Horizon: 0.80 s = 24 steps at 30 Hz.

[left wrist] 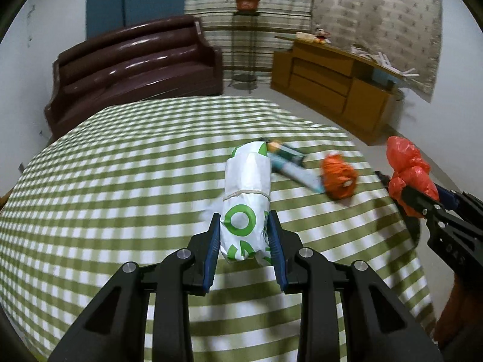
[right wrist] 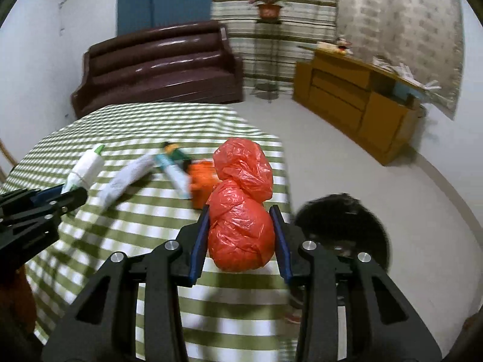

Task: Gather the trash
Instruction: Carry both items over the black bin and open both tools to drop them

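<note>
My left gripper is shut on a white paper bundle with green print, tied with string, held above the green checked tablecloth. My right gripper is shut on a red plastic bag, near the table's right edge. The right gripper with the red bag also shows in the left wrist view. On the table lie an orange crumpled wrapper, a light blue tube and, in the right wrist view, a white crumpled wrapper.
A black trash bin stands on the floor just right of the table. A dark brown sofa is behind the table. A wooden cabinet stands at the right wall. A plant stand is at the back.
</note>
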Motion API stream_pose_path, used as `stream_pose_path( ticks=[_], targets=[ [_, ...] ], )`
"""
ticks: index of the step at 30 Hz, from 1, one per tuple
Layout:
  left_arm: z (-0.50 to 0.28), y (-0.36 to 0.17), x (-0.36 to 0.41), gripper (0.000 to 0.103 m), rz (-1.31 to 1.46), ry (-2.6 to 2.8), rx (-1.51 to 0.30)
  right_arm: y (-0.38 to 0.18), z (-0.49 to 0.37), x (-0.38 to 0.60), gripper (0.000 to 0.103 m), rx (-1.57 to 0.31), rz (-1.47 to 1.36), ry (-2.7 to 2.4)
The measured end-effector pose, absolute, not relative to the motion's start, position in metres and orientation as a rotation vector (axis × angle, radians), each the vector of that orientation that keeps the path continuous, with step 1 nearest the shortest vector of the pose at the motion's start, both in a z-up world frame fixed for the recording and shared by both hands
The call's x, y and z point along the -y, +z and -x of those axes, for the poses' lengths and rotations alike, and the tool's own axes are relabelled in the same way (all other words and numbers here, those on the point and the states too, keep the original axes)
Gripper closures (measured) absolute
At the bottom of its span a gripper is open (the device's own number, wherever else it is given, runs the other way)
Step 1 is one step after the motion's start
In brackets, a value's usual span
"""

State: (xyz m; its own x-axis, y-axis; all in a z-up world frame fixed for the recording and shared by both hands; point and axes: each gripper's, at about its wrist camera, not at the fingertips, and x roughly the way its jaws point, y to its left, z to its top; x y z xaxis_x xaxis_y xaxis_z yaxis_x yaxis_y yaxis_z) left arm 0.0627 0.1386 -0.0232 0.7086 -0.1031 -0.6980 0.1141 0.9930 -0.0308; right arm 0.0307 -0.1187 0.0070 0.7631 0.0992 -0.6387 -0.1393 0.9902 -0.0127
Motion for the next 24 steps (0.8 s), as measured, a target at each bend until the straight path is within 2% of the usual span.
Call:
stream_pose_path(
  ticks=[13, 24],
  targets=[
    [-0.088, -0.018, -0.032, 0.072, -0.08, -0.284, -0.732, -0.004, -0.042, 0.21, 0.066, -0.69, 0.001, -0.07],
    [-0.104, -0.033, 0.034, 0.072, -0.138, -0.351, -0.745, -0.019, -0.048, 0.247, 0.066, -0.704, -0.044, -0.123]
  ],
)
